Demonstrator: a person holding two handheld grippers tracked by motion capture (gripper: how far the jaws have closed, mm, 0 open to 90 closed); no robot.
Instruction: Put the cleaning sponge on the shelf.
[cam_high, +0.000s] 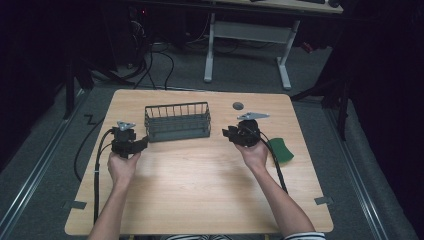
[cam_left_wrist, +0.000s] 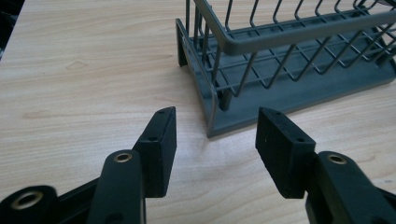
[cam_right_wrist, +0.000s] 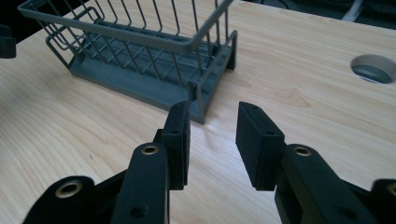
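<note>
A grey wire basket (cam_high: 177, 121) stands at the back middle of the wooden table (cam_high: 200, 180). My left gripper (cam_high: 144, 142) is held just left of the basket's near left corner, jaws apart and pointing at it. In the left gripper view the left gripper (cam_left_wrist: 215, 126) is open just short of the basket (cam_left_wrist: 289, 32), holding nothing. My right gripper (cam_high: 226, 133) hovers right of the basket's near right corner. In the right gripper view the right gripper (cam_right_wrist: 213, 112) is open and not touching the basket (cam_right_wrist: 140, 39).
A flat green piece (cam_high: 281, 150) lies on the table to the right of the right hand. A round grey cable hole (cam_high: 238, 105) sits behind the right gripper. Cables trail from both grippers toward the front edge.
</note>
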